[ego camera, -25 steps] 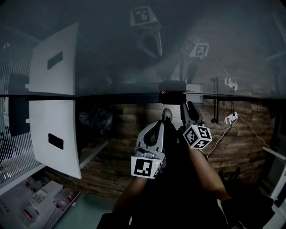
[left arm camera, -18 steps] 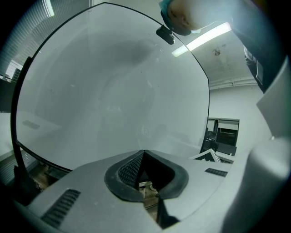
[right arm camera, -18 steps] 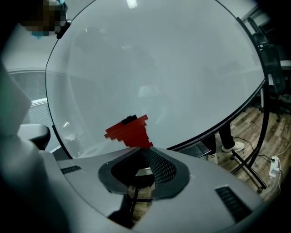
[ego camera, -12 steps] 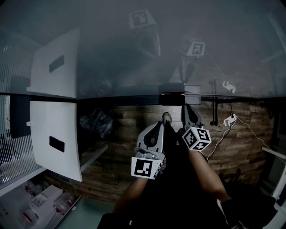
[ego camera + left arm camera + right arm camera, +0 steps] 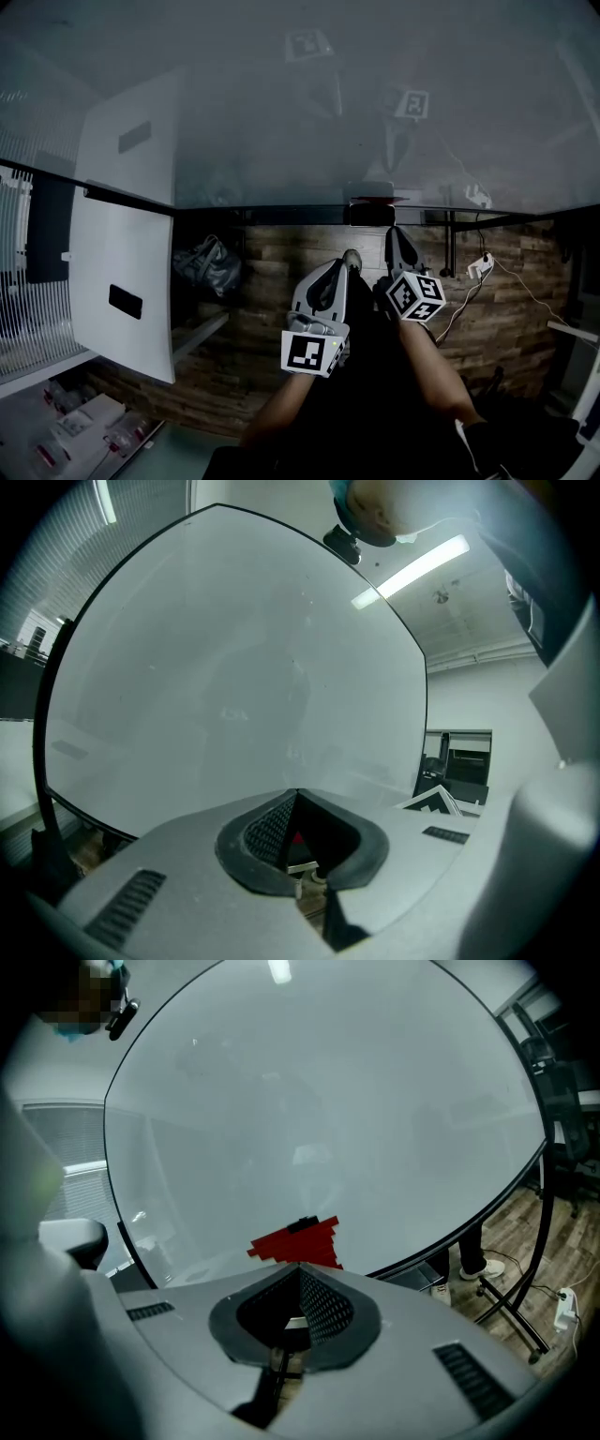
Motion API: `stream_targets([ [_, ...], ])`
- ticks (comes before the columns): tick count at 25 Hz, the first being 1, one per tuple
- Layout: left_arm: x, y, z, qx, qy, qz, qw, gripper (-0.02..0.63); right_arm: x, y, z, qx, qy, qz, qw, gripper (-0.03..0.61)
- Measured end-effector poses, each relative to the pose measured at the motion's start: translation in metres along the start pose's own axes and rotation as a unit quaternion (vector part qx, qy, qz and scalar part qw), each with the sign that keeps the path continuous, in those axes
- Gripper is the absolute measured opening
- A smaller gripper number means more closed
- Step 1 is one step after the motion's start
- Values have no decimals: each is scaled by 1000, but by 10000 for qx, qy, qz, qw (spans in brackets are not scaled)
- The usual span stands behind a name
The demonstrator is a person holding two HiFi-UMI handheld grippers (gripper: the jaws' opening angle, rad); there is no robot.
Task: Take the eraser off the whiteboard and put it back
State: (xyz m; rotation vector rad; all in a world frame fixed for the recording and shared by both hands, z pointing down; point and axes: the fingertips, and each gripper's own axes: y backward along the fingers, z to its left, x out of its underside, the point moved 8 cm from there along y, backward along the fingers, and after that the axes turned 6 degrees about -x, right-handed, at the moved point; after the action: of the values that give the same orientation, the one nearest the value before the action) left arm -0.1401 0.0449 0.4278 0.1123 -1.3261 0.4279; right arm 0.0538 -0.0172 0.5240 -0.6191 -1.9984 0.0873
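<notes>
The whiteboard fills the upper head view and mirrors both grippers. The eraser, dark with a red face, sits at the board's bottom edge. In the right gripper view the red eraser clings to the whiteboard just beyond the jaw tips. My right gripper points up at it, its tips meeting at the eraser's lower edge with nothing visible between the pads. My left gripper sits lower and to the left, and it is shut too, facing bare whiteboard.
A white panel stands at the left with a dark bag beside it. A power strip with cable lies on the wood floor at right. The board's black stand legs and a shoe show below the board.
Both grippers have risen a little toward the board's bottom edge. The head view has tipped up, so the board's edge sits lower in frame. The eraser stays on the board.
</notes>
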Motion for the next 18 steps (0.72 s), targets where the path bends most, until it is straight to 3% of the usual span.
stream_targets([
  [8, -25, 14, -5, 106, 32, -332, 9994, 6, -20, 18, 22, -31, 247, -208, 9995, 14],
  [18, -37, 31, -10, 271, -224, -526, 9980, 6, -41, 49, 49, -141, 599, -519, 9967, 14],
])
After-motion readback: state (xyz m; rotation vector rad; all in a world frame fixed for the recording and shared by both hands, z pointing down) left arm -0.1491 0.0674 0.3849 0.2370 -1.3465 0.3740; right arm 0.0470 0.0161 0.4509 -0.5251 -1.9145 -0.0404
